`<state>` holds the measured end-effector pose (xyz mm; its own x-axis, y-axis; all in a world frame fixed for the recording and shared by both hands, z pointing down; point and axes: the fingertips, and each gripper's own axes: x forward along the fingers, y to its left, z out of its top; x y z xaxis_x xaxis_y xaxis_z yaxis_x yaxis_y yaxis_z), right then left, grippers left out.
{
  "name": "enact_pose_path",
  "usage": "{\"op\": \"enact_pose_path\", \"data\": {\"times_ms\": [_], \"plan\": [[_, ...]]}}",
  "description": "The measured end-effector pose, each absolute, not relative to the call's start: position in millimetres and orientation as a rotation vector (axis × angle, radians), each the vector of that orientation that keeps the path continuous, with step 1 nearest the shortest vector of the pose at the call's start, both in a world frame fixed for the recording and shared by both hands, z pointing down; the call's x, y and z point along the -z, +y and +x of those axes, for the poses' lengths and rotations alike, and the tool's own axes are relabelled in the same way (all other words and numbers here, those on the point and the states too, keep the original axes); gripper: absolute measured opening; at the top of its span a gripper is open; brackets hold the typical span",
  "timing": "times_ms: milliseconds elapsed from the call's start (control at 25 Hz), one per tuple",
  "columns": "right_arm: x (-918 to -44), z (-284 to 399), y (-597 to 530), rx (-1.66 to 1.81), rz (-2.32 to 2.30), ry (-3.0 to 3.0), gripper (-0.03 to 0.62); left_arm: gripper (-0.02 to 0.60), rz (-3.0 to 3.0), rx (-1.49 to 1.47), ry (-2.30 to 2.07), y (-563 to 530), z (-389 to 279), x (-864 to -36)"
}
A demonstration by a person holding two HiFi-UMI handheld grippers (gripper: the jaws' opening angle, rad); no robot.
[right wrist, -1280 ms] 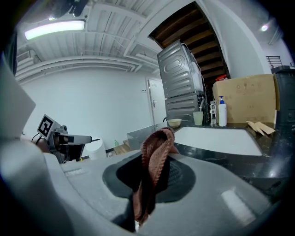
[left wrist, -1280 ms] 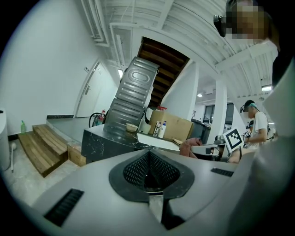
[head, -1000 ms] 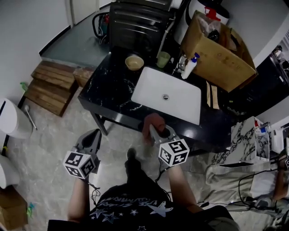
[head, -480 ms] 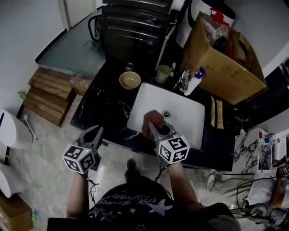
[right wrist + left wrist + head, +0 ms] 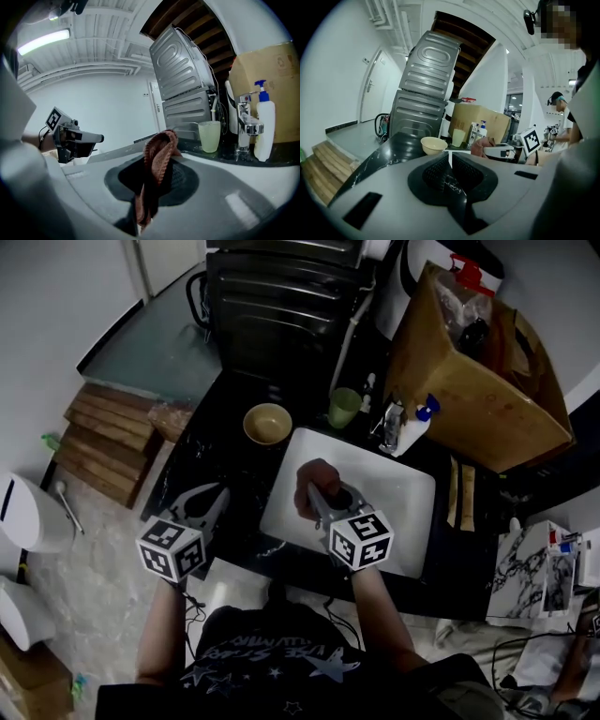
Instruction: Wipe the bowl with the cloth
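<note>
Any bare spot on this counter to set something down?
Bare: black countertop between bowl and front edge, left of the sink; also the sink's right half, past the cloth. Crowded: back edge, with cup, faucet, pump bottle, cardboard box.

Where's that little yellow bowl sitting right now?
In the head view, the bowl sits on the dark counter by the far left corner of the white sink, with the green cup to its right.

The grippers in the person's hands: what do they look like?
The left gripper and right gripper are grey wedge-shaped tools with dark ribbed pads, each carrying a white cube of black square markers. Thin dark cables trail from them. The person wears a black short-sleeved shirt with pale stars.
</note>
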<state>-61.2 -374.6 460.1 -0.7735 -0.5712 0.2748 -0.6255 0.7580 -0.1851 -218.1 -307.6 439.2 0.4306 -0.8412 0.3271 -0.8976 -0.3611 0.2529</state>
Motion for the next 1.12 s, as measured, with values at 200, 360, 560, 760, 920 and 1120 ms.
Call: {"op": "enact_pose_path", "data": {"times_ms": [200, 360, 560, 760, 920, 1120], "plan": [[-458.6, -58.8, -383.7, -0.424, 0.953, -2.775, 0.058, 0.011, 2.241, -0.2, -1.53, -349.3, -225.9, -437.4], [-462.1, -53.8, -390.0, -0.455, 0.994, -2.762, 0.058, 0.012, 2.238, -0.213, -1.495, -376.8, -223.3, -435.5], [-466.0, -51.0, -400.4, -0.471, 1.07, -2.727, 0.058, 0.079, 2.218, -0.199, -1.441, -400.7, -228.2, -445.4], [-473.1, -50.6, -408.4, -0.498, 1.184, -2.662, 0.058, 0.15, 2.18, -0.203, -1.32, -433.3, -233.7, -463.8], [-473.6, -54.2, -417.3, -0.504, 1.265, -2.622, 0.058, 0.15, 2.165, -0.204, -1.25, -461.3, -241.0, -472.6], [-471.0, -55.6, -425.0, -0.513, 1.356, -2.579, 0.058, 0.178, 2.123, -0.25, -1.189, -494.0, -249.1, -488.3]]}}
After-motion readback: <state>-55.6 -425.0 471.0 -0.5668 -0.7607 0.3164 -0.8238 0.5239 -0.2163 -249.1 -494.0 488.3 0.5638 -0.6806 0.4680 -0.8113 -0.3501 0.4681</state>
